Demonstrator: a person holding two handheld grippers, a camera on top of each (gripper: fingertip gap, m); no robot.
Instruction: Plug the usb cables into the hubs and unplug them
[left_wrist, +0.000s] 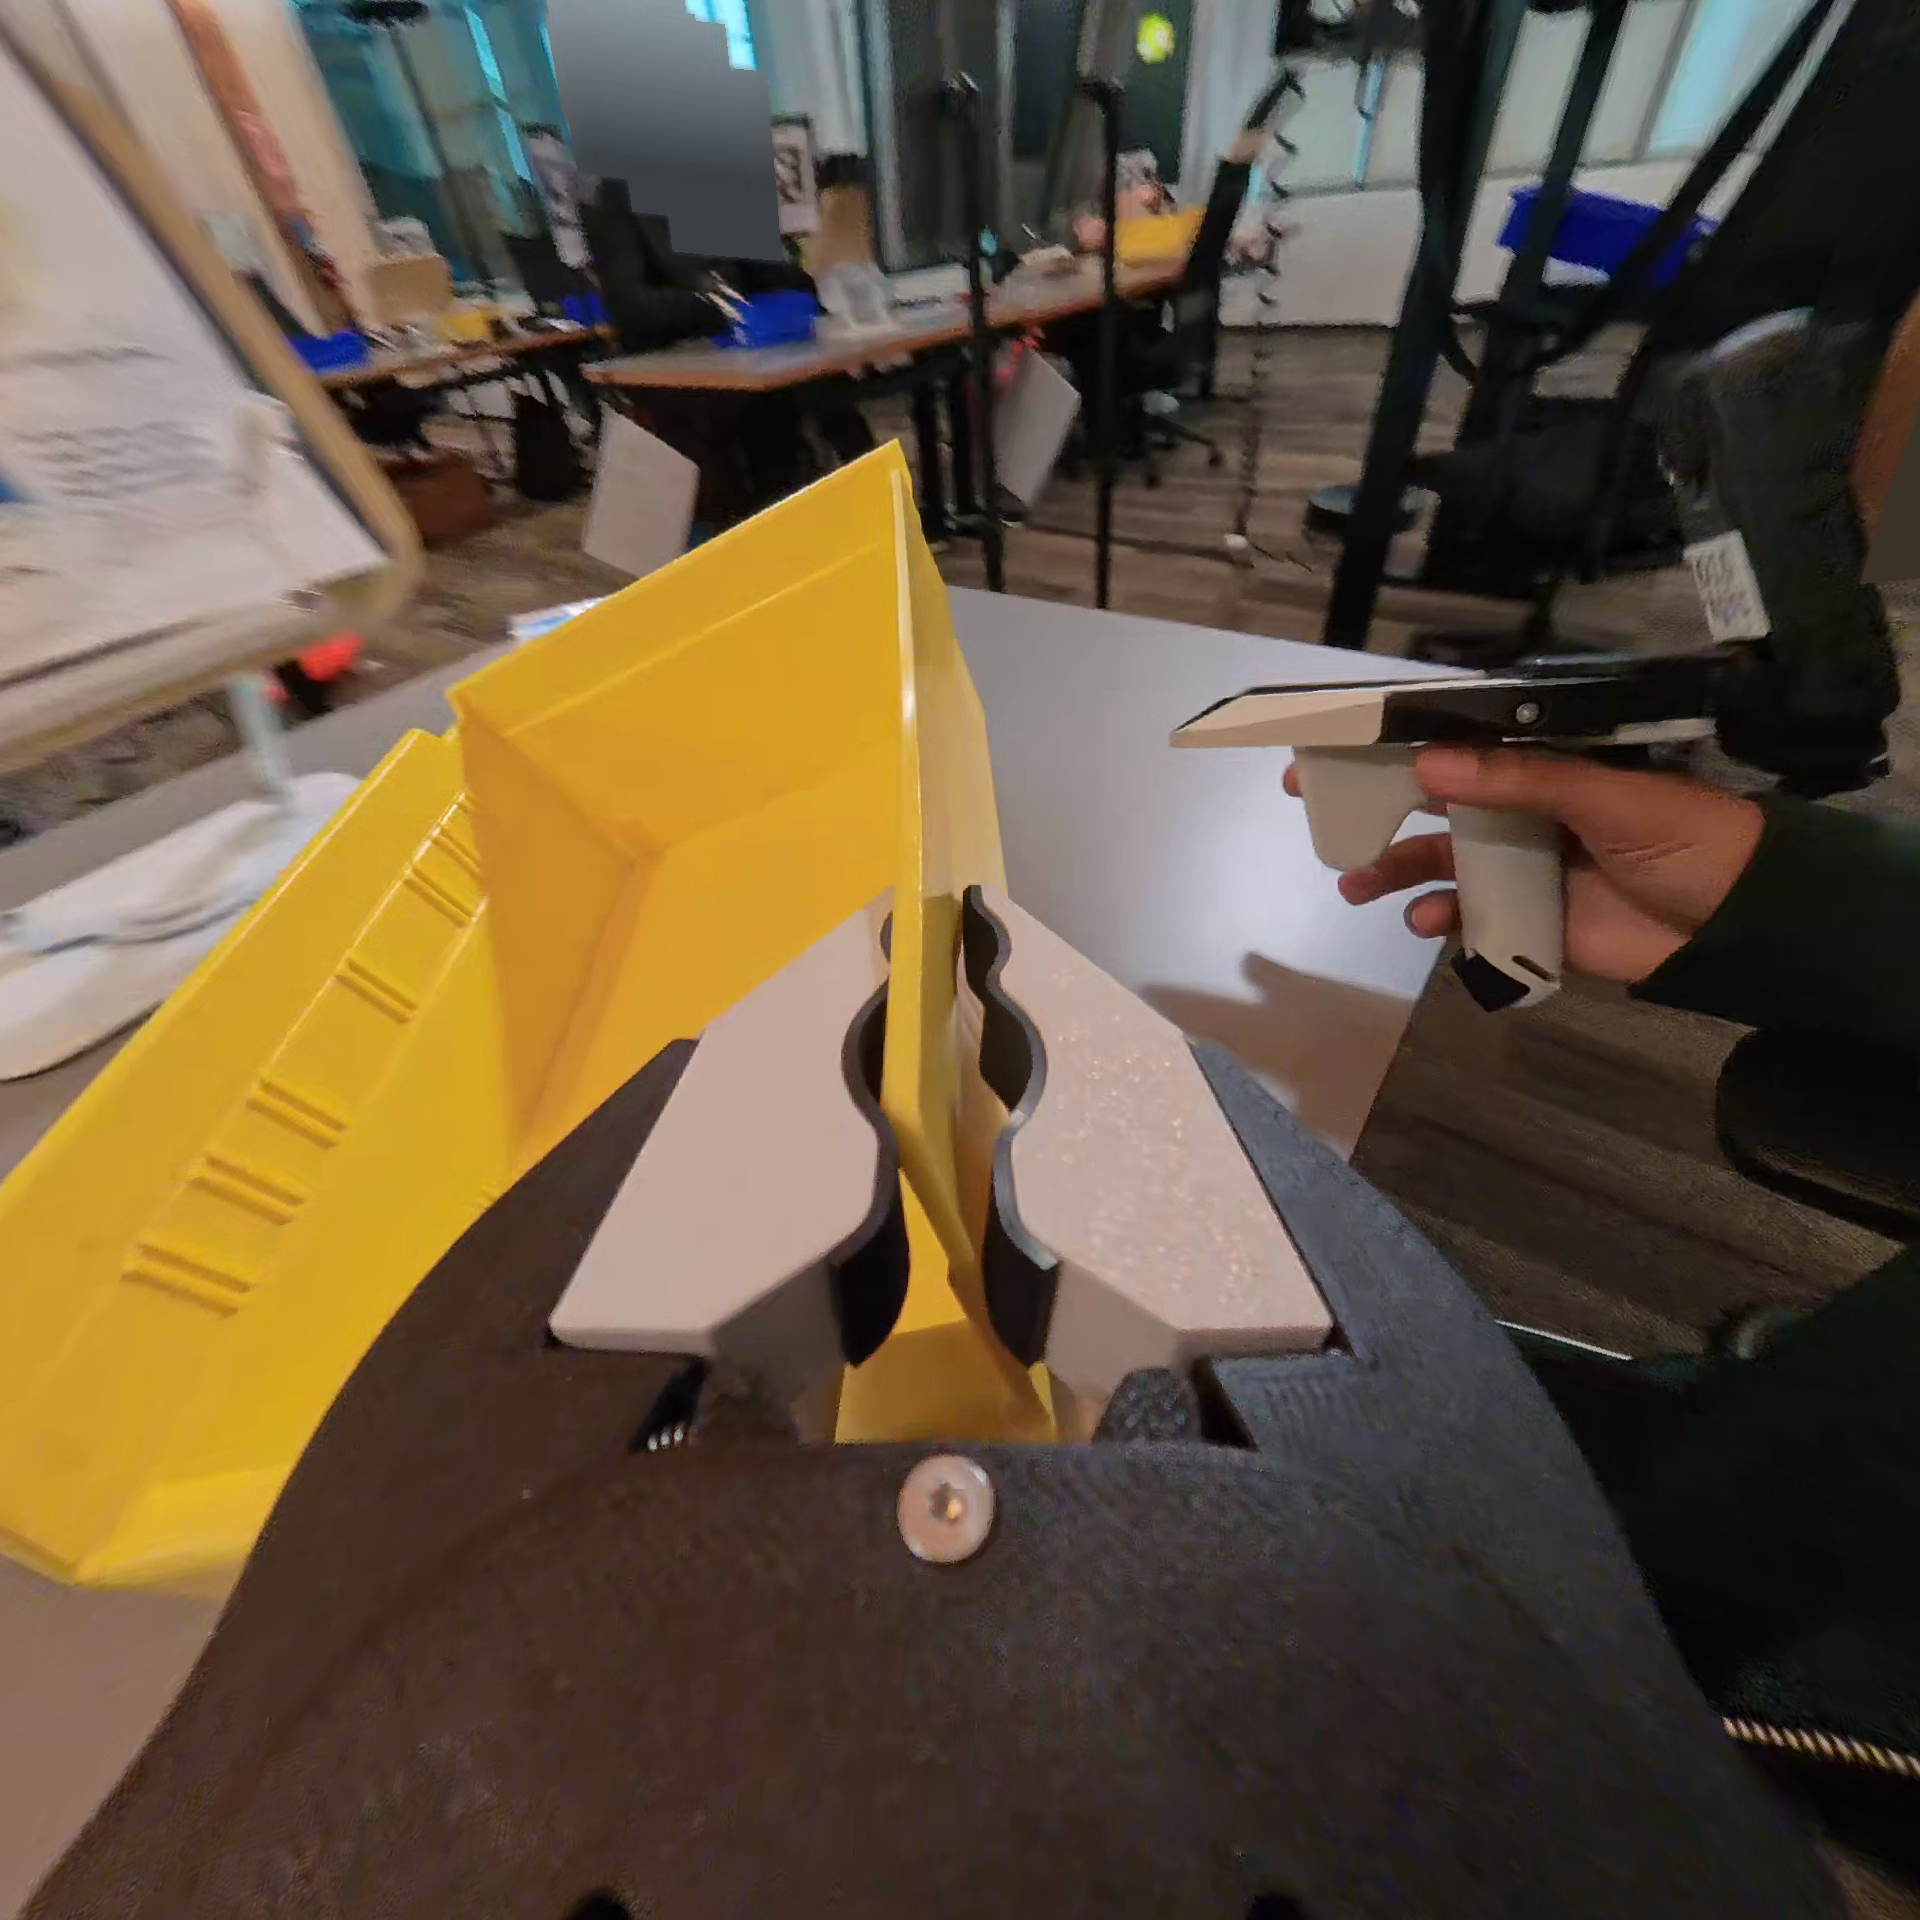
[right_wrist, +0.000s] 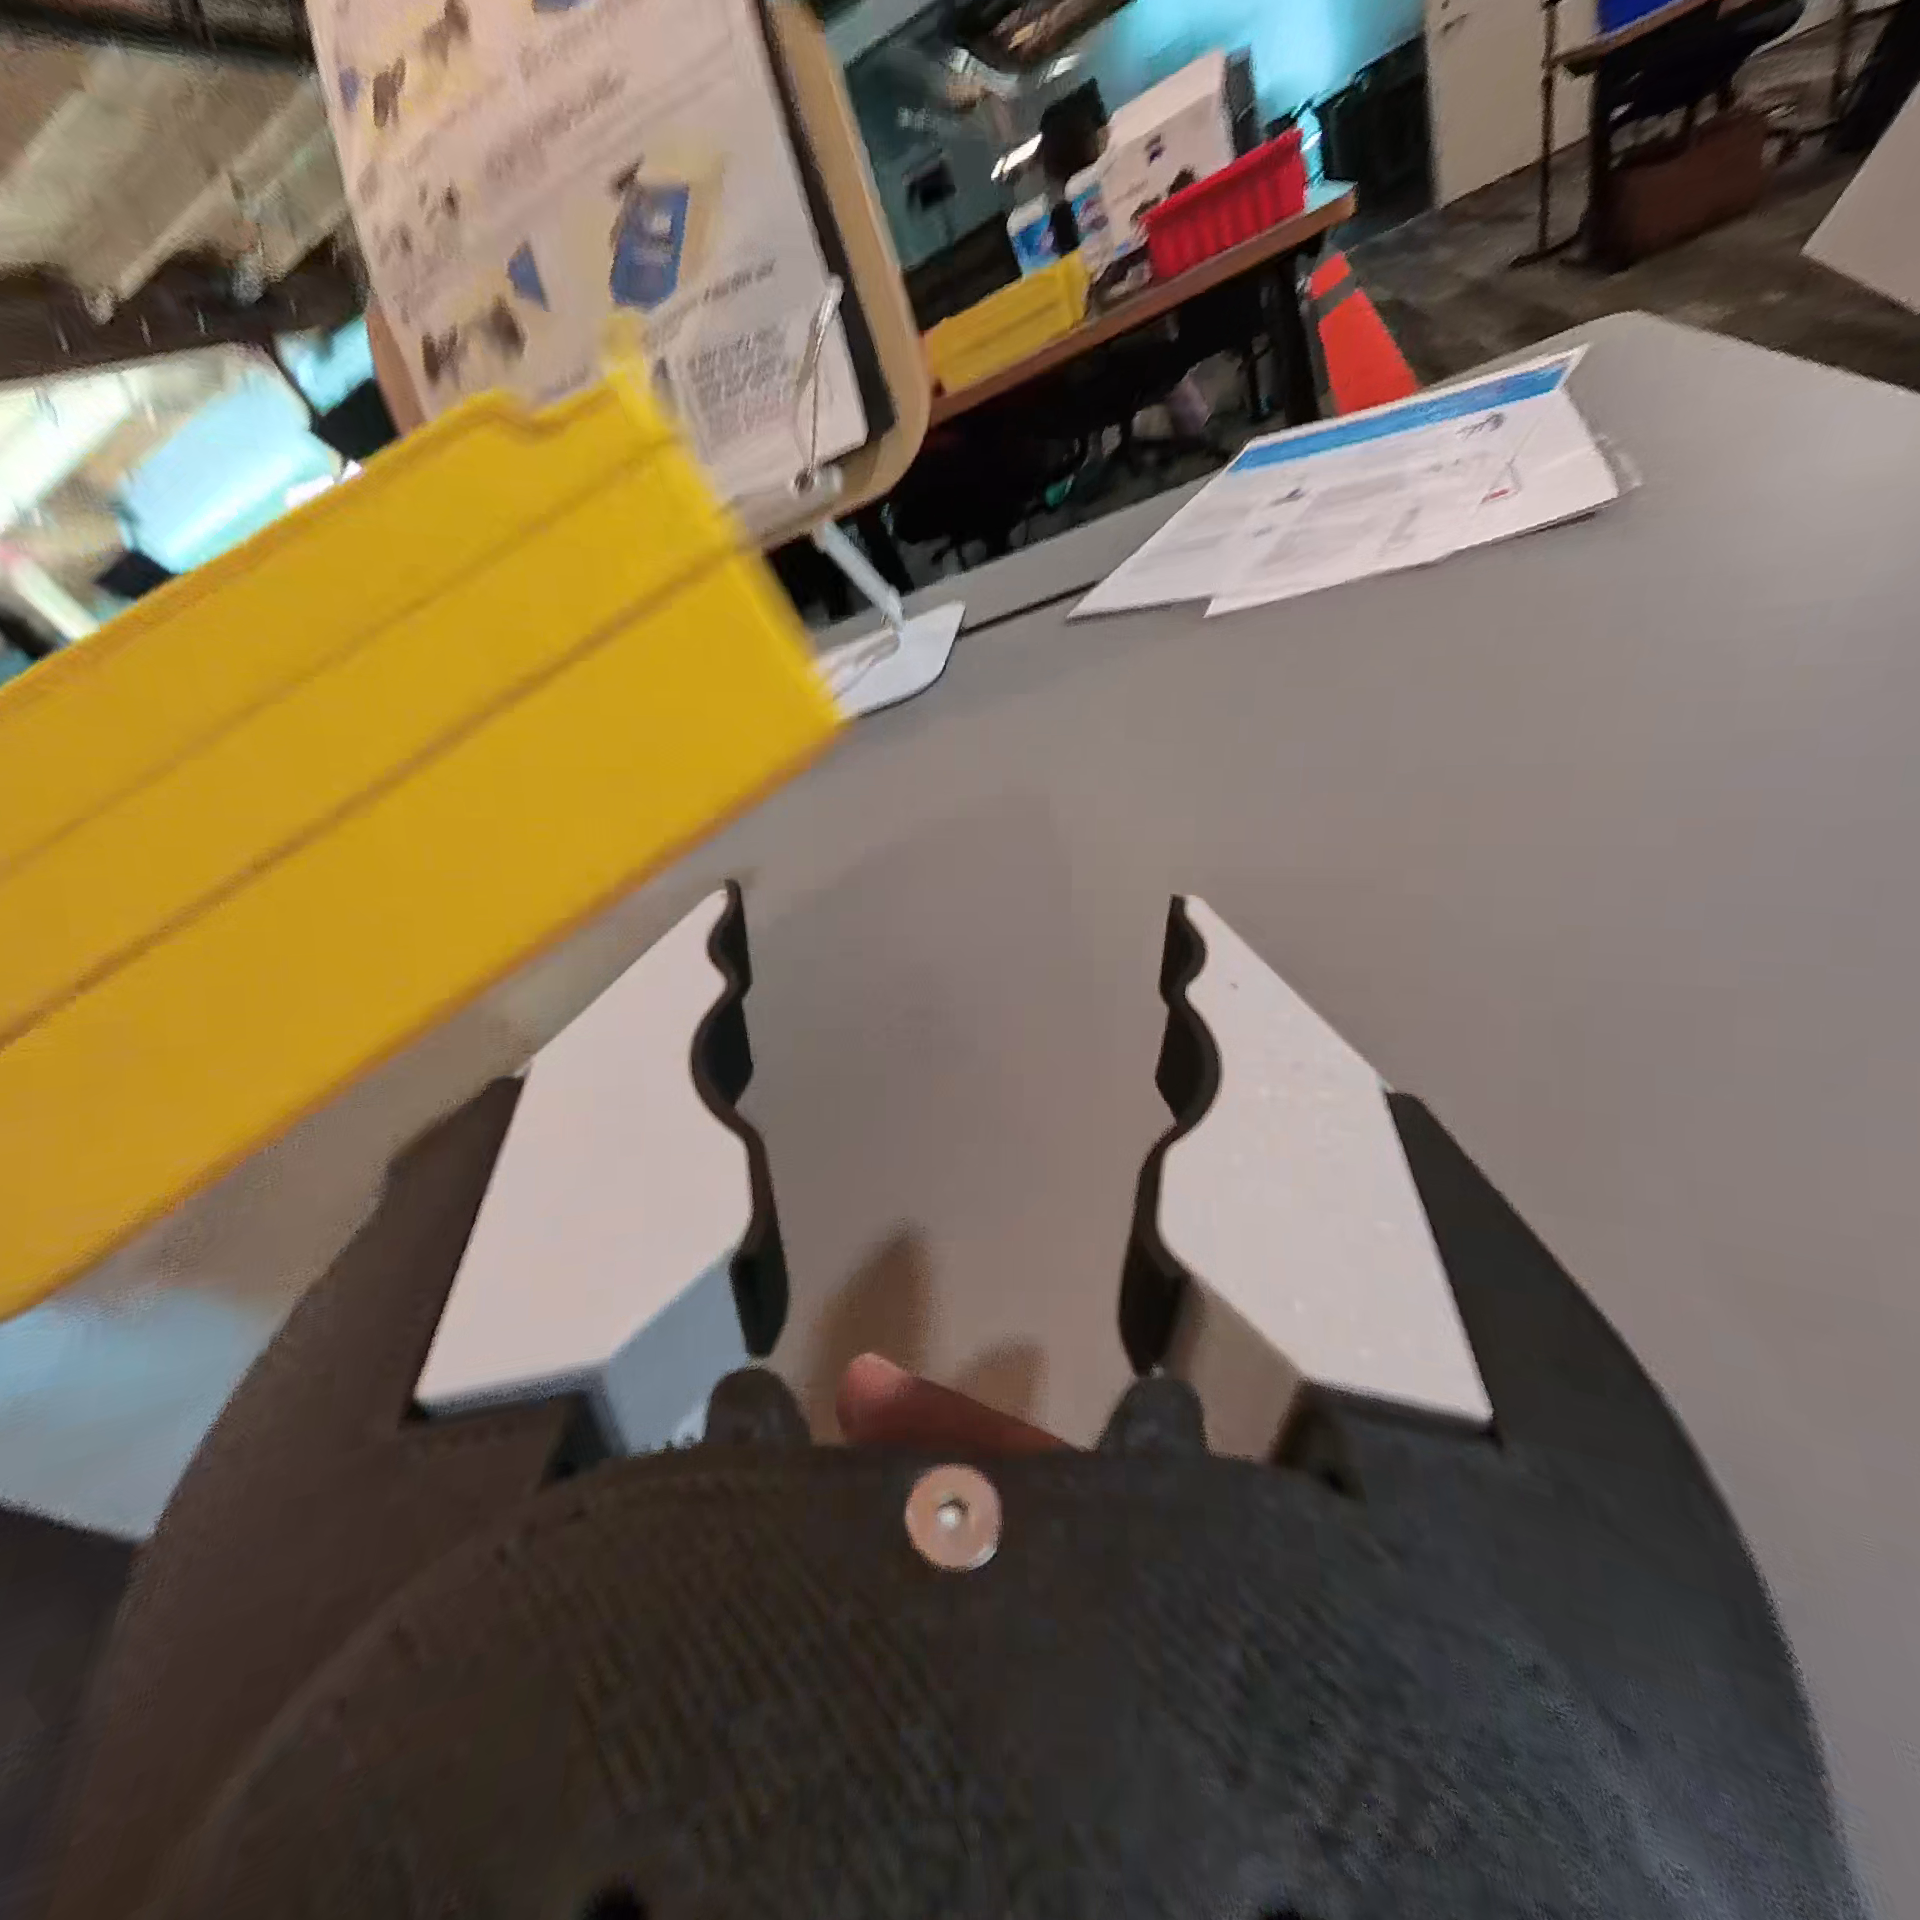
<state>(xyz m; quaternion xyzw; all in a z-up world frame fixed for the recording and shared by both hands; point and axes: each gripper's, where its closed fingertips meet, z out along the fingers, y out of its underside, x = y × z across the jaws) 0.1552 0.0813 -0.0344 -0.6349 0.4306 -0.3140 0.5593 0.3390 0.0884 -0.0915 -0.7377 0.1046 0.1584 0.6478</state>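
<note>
A yellow plastic bin (left_wrist: 665, 790) is tilted above the grey table (left_wrist: 1143, 790). My left gripper (left_wrist: 925, 914) is shut on the bin's right side wall and holds it up. The bin's inside looks empty from this angle. In the right wrist view the bin (right_wrist: 395, 717) shows blurred at the left, lifted off the table (right_wrist: 1351, 831). My right gripper (right_wrist: 951, 904) is open and empty above bare table. It also shows in the left wrist view (left_wrist: 1195, 732), held by a hand at the right. No USB cables or hubs are in view.
A board on a white stand (right_wrist: 665, 229) with printed sheets stands behind the bin. Printed papers (right_wrist: 1382, 499) lie at the table's far right. An orange cone (right_wrist: 1361, 332) and other desks with bins stand beyond. A black chair (left_wrist: 1818, 1122) sits at the right.
</note>
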